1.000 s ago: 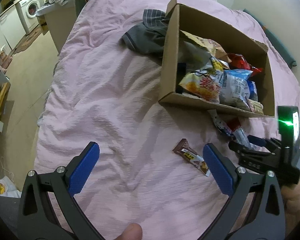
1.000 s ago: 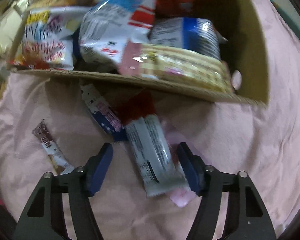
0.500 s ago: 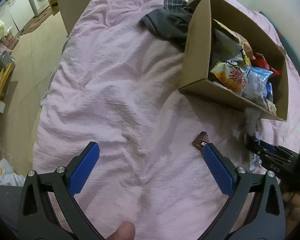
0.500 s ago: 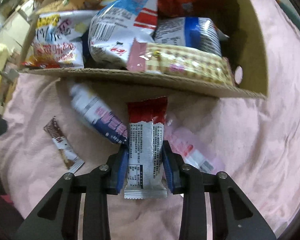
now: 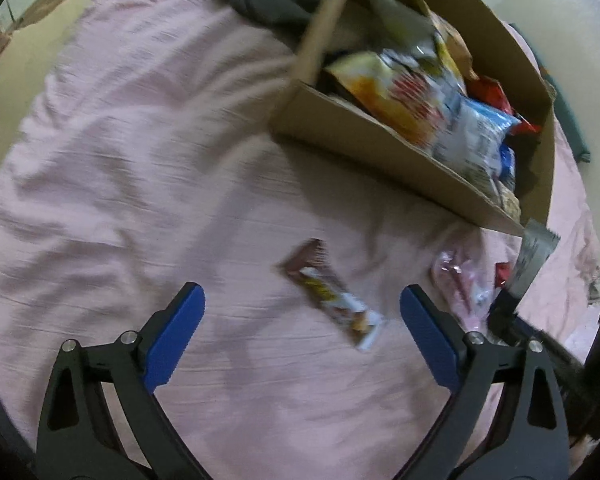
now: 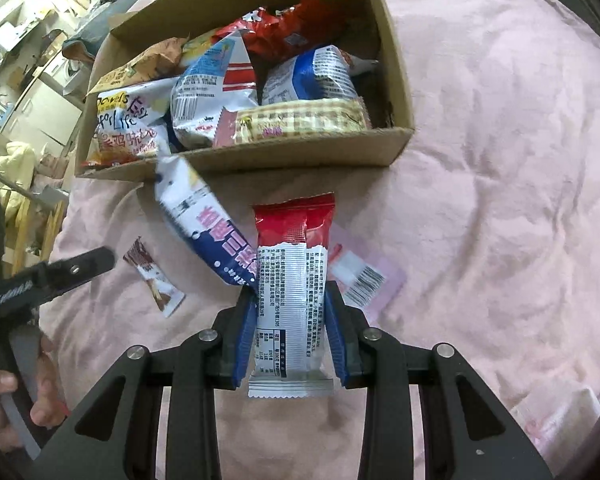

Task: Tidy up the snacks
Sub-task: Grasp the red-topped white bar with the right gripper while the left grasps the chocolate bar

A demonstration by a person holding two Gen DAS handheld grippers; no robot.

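Already mostly filled, a cardboard box [image 6: 396,80] sits on a pink bed [image 6: 500,160], crowded with snack bags. The right tool [image 6: 290,332] clamps a red-and-silver snack bar [image 6: 292,276], held just short of the box's near wall — not yet inside. The left tool [image 5: 300,344] has its jaws spread wide with nothing gripped, hovering over a brown chocolate bar [image 5: 332,292] lying on the bed. A blue-and-white packet [image 6: 204,232] and a pale pink packet [image 6: 360,276] also lie outside the box, so roughly four snacks seem left.
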